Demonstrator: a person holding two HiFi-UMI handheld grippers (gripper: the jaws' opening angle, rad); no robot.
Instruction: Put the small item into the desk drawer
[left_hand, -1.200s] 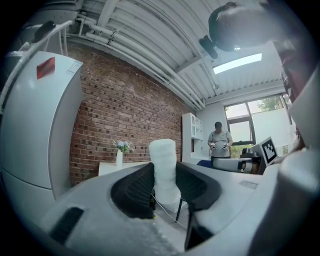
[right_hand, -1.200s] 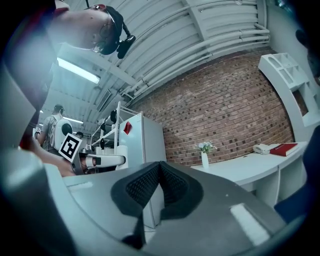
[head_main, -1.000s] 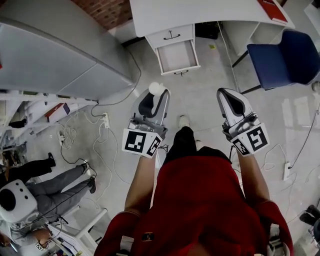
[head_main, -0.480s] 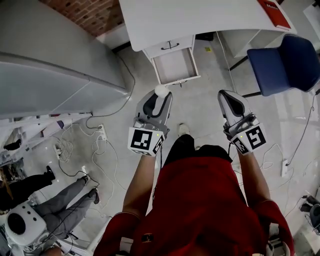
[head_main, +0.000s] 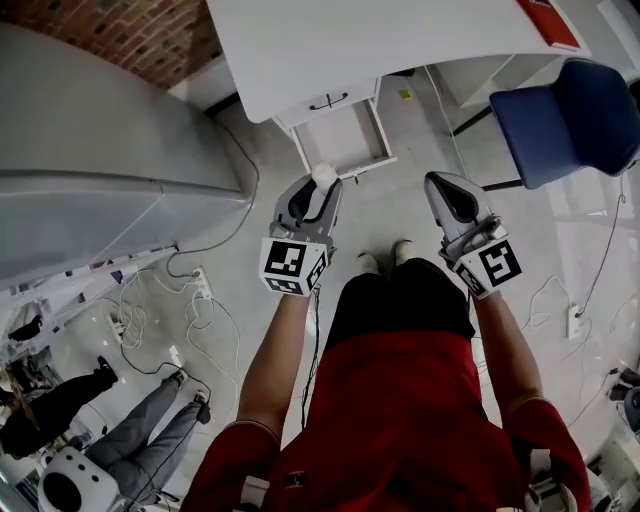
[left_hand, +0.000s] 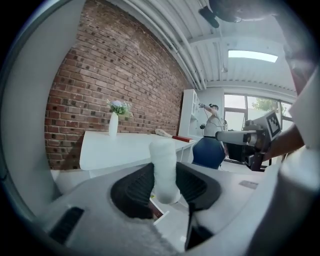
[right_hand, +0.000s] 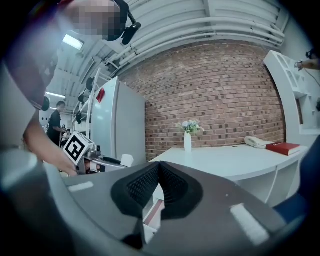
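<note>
My left gripper (head_main: 320, 188) pinches the small white item (head_main: 323, 174) between its pads. The item stands up tall and sticks out past the jaw tips. My right gripper (head_main: 441, 184) holds nothing, and its jaws are pressed together. Both grippers hang over the floor (head_main: 400, 215), side by side, in front of the white desk (head_main: 350, 40). The drawer (head_main: 345, 140) is pulled open and looks bare inside. The item is not in the drawer. It is up in the air, near the drawer's front edge. A blue chair (head_main: 565, 120) stands to the right of the drawer. A red book (head_main: 547, 22) lies on the desk. A white vase (right_hand: 187, 141) with flowers stands on the desk by the brick wall (head_main: 130, 30).
</note>
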